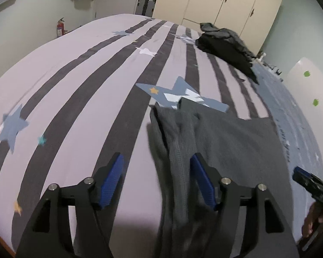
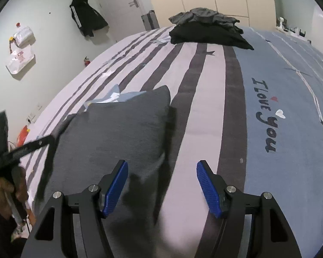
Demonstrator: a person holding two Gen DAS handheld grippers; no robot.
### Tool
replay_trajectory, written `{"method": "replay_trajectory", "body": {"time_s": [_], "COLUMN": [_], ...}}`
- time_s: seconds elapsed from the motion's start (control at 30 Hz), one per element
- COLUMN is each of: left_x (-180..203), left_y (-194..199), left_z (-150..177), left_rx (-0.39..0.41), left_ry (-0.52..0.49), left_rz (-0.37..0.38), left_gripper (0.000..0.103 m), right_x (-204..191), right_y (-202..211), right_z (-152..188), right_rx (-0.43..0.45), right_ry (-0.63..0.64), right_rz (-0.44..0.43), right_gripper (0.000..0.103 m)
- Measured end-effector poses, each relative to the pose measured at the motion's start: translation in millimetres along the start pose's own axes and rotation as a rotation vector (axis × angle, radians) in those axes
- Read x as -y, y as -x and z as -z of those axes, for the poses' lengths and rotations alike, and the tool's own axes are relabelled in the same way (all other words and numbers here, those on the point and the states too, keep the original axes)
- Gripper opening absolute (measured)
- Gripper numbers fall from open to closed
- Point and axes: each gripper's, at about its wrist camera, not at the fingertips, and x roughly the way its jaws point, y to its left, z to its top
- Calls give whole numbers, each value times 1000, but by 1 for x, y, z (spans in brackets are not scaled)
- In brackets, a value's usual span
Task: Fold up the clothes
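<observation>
The grey garment (image 1: 221, 146) lies on the bed (image 1: 79, 90), lower centre-right of the left wrist view and centre-left of the right wrist view, partly folded: flat w/ one bunched, ridged edge at its left side. The left tongs (image 1: 157, 180) stand apart, nothing clamped; that bunched edge runs between the pads but neither pad presses it, likely so the fold settles. The right tongs (image 2: 162, 185) are also apart and empty, the garment's near right corner just under the left pad. Judging by this, the garment has been laid down and still needs squaring. A dark pile of clothes (image 2: 208, 30) sits at the far end, upper centre, well apart from the grey one. Striped cover to the left & blue "I Love You" cover (image 2: 290, 107) to the right give free room; bed's near edge is close below both tongs.
</observation>
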Motion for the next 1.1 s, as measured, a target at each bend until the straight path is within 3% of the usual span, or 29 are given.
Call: {"method": "replay_trajectory", "body": {"time_s": [0.2,0.3,0.4,0.43,0.47,0.5,0.53,0.9,0.97,1.07,1.1], "left_x": [-1,4,9,13,18,23,27,51,58,67,68], "left_y": [-31,-40,-44,-42,-39,-36,-33,2,1,-30,-52], "left_z": [-15,-17,-18,-18,-19,-19,-19,-44,-53,-68,-69], "left_rx": [-29,-27,-18,-1,18,41,57,181,180,103,31], "left_ry": [-23,-62,-103,-126,-150,-180,-200,-267,-271,-275,-292], "left_rz": [27,44,42,43,45,32,21,129,152,125,75], "left_gripper": [70,66,20,12,10,9,9,8,8,8,9], "right_x": [2,-2,-5,-4,-1,2,4,28,37,59,68], "right_y": [-18,-38,-59,-66,-73,-78,-83,-57,-50,-45,-46], "right_z": [-33,-57,-71,-74,-77,-77,-77,-64,-61,-60,-61], "right_rx": [48,49,25,15,7,-4,-14,97,118,131,131], "right_ry": [22,36,43,30,15,9,2,-54,-83,-170,-205], "right_rz": [-32,-21,23,9,-11,-24,-36,-78,-79,-49,-48], "right_gripper": [63,63,62,61,43,29,7,5,1,0,0]}}
